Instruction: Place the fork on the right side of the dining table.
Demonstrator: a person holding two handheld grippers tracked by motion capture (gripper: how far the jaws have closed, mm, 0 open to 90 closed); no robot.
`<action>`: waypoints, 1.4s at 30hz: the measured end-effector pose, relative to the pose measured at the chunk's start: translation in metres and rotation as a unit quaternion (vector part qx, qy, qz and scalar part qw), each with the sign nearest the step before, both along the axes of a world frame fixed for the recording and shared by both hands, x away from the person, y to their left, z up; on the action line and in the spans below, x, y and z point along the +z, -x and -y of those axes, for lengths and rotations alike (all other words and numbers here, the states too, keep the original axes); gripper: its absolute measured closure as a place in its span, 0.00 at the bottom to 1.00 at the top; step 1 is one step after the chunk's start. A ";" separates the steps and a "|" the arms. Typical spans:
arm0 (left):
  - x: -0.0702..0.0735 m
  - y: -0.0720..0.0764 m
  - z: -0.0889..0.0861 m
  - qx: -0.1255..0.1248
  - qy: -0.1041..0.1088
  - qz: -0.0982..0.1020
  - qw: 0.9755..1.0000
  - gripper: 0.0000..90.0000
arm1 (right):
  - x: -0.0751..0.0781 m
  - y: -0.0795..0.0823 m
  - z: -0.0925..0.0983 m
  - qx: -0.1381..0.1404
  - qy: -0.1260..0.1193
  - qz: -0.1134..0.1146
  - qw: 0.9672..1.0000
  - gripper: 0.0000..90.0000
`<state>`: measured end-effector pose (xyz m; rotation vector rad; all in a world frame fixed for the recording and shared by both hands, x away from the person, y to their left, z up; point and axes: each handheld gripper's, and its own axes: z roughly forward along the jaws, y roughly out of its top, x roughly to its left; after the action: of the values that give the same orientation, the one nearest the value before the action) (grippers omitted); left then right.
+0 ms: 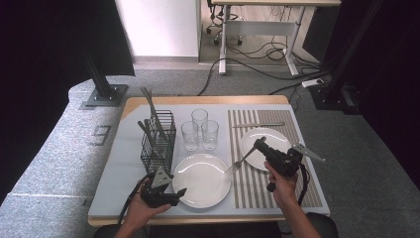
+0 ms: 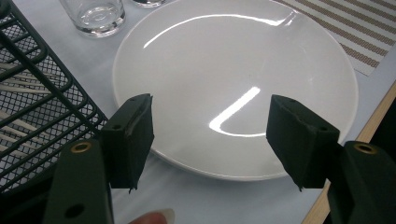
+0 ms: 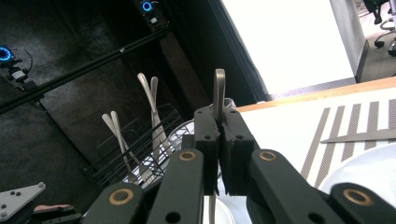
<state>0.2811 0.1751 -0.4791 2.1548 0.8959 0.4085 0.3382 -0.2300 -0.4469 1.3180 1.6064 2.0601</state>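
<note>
Fork [image 1: 241, 159] is the piece in hand: the right gripper [image 1: 261, 145] has its jaws clamped hard on the handle, and in the high view the fork slants from the jaws near the middle right of the frame down and left, tines lowest, hanging over the gap between the near plate [image 1: 203, 191] and the striped mat [image 1: 262, 191]. In the right gripper view the handle [image 3: 219, 93] stands up between the closed jaws. Its long axis runs diagonally, so setting it beside the near plate would, I judge, call for turning it parallel to the mat's stripes. The left gripper [image 1: 174, 196], lower left, hovers at that plate's rim, jaws partly open and holding nothing; the right is clearly nearer.
</note>
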 end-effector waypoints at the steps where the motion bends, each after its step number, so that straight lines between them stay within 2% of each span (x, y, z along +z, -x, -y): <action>1: 0.000 0.000 0.000 0.000 0.000 0.000 1.000 0.36 | 0.000 0.001 0.001 -0.001 0.000 -0.001 1.000 0.96; 28: 0.000 0.001 0.001 -0.002 -0.001 0.001 1.000 0.36 | -0.008 0.015 0.020 -0.022 -0.010 -0.007 1.000 0.96; 42: 0.000 0.000 0.001 -0.003 -0.003 0.000 1.000 0.36 | -0.014 0.020 0.021 -0.030 0.003 -0.011 0.999 0.96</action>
<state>0.2806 0.1740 -0.4793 2.1613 0.8894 0.4088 0.3182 -0.2507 -0.4606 1.3753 1.5598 2.0113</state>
